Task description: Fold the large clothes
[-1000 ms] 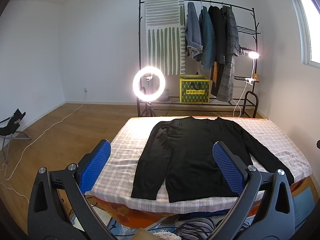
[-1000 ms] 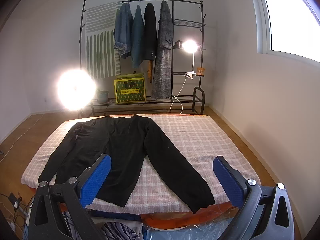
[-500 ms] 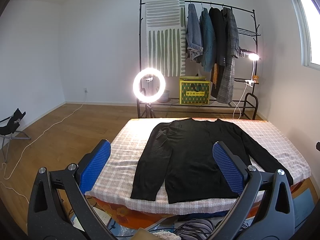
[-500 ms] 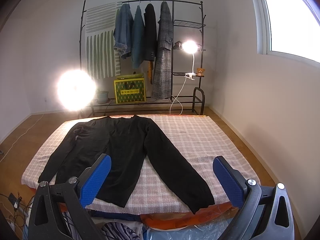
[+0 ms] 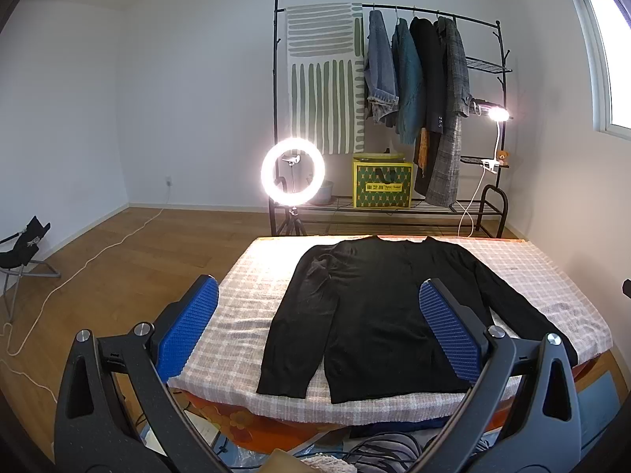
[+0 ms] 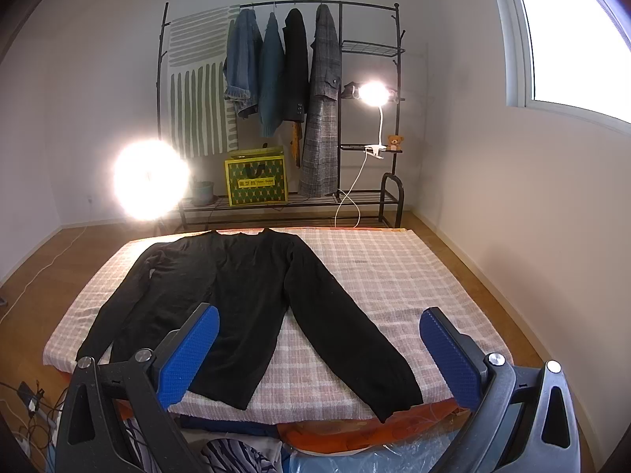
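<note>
- The long-sleeved black knit sweater (image 5: 378, 315) lies flat on the bed, collar towards the far edge and hem at the near one, so it looks ready for a first fold, with none made yet.
- The sleeve on the person's left (image 5: 294, 323) lies close beside the body; the right sleeve (image 6: 347, 327) angles out towards the near corner.
- The left gripper (image 5: 315, 331) hangs short of the bed, blue pads spread wide, holding nothing.
- The right gripper (image 6: 319, 351) hovers likewise, fully spread and empty, the right cuff lying between its pads.
- My guess: each hand takes a sleeve first.
- The pink-and-white checked bedcover (image 6: 394, 268) gives a broad, even surface.
- Behind it, a black metal clothes rack (image 5: 394, 118) carries jackets, a glowing ring light (image 5: 292, 171) beside it, on a wooden floor (image 5: 138, 260).
</note>
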{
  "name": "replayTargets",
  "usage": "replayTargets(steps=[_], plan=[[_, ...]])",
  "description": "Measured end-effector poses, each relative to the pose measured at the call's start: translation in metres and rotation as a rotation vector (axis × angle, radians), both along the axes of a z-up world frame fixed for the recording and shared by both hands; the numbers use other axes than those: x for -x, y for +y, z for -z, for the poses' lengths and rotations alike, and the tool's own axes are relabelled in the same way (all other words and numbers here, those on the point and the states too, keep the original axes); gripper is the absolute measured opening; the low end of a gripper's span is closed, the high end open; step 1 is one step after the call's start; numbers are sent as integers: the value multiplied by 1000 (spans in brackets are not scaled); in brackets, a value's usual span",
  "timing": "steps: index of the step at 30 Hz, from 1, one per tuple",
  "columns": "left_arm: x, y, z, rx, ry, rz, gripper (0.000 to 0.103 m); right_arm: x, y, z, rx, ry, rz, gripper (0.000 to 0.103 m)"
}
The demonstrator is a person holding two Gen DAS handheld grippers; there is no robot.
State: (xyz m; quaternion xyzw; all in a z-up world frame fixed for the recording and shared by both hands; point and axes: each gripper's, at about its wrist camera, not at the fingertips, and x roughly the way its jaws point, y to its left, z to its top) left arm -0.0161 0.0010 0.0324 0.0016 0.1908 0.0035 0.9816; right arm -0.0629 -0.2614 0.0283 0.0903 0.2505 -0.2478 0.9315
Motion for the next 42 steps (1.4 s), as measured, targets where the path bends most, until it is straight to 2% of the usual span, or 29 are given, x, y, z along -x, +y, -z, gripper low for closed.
replayTargets(steps=[33,42], plan=[[0,-2,-1,-2,-2,6,103,4,-2,-2,6,1,6,103],[-4,10,14,-7,1,-20,103,5,0,-3,12,2,14,103]])
